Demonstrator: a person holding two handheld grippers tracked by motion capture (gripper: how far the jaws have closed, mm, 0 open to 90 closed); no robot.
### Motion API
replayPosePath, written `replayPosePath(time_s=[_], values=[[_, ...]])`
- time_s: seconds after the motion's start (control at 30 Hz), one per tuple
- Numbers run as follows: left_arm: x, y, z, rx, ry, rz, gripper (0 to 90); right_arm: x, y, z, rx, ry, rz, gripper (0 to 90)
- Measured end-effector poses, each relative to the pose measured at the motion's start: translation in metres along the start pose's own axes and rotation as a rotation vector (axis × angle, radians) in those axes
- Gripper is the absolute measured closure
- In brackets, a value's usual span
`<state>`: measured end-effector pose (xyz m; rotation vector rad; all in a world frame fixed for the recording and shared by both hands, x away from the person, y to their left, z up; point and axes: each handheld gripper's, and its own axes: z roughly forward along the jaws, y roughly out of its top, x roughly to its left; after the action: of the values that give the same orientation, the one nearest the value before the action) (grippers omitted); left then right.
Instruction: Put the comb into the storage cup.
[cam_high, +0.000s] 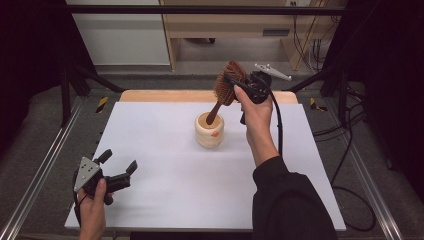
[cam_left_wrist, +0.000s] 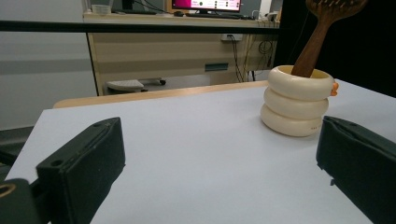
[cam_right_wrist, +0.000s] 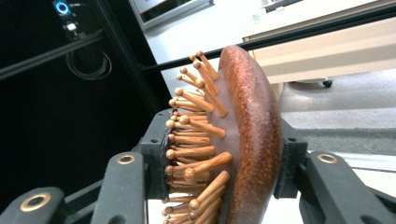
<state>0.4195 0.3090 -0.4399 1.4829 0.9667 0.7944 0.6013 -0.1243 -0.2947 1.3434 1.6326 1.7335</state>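
Wooden hairbrush (cam_high: 228, 84), clamped at its head by the right gripper (cam_high: 239, 83), stands handle-down in the cream holder (cam_high: 209, 131); tilting may topple the holder, while the left gripper (cam_high: 118, 169) rests wide open.

In the high view, the white bench (cam_high: 165, 170) lies bare across the left and lower middle of the frame. At upper centre stands the cream ringed cup (cam_high: 209, 130), the wooden hairbrush (cam_high: 226, 89) leaning out of it.

brown hairbrush (cam_high: 229, 82) — cream cup (cam_high: 209, 131), white table (cam_high: 165, 165)
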Motion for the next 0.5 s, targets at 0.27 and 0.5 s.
replayPosePath(time_s=[0.27, 0.5], values=[[0.001, 0.000, 0.000, 0.001, -0.002, -0.001, 1.4, -0.002, -0.004, 0.008, 0.019, -0.011, -0.012, 51.4], [0.001, 0.000, 0.000, 0.001, -0.003, -0.001, 1.4, -0.003, -0.011, 0.013, 0.038, -0.016, -0.023, 51.3]])
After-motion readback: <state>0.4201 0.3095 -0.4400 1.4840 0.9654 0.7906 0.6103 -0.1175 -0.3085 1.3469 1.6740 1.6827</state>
